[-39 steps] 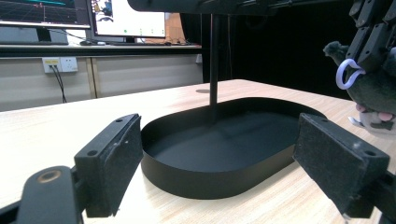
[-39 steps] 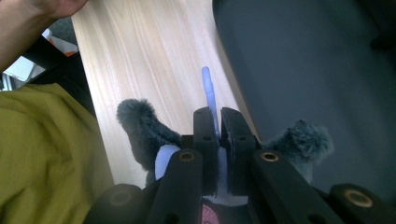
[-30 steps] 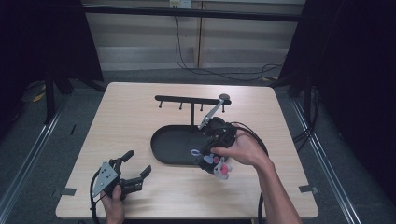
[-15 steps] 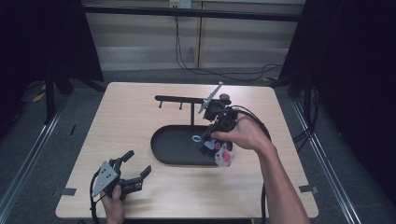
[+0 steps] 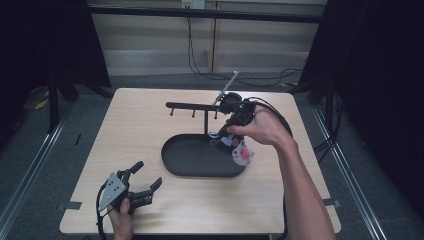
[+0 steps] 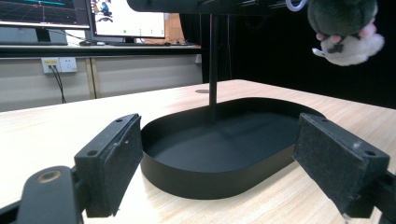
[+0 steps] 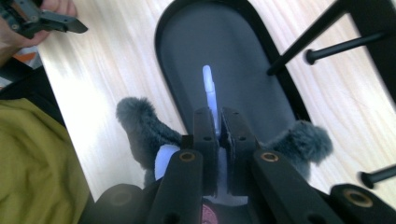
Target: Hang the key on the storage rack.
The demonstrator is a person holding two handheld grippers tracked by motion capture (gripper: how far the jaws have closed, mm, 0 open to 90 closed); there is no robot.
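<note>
I have the right gripper, jaws pinching the plush keychain by its white loop, held mid-frame above the tray to hook the rack, while the left gripper waits spread lower left

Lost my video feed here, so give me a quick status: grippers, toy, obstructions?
Right gripper shut on small grey-and-white plush toy's white loop, over black oval tray. Left gripper open, idle near table corner. Black hook rack close ahead.
</note>
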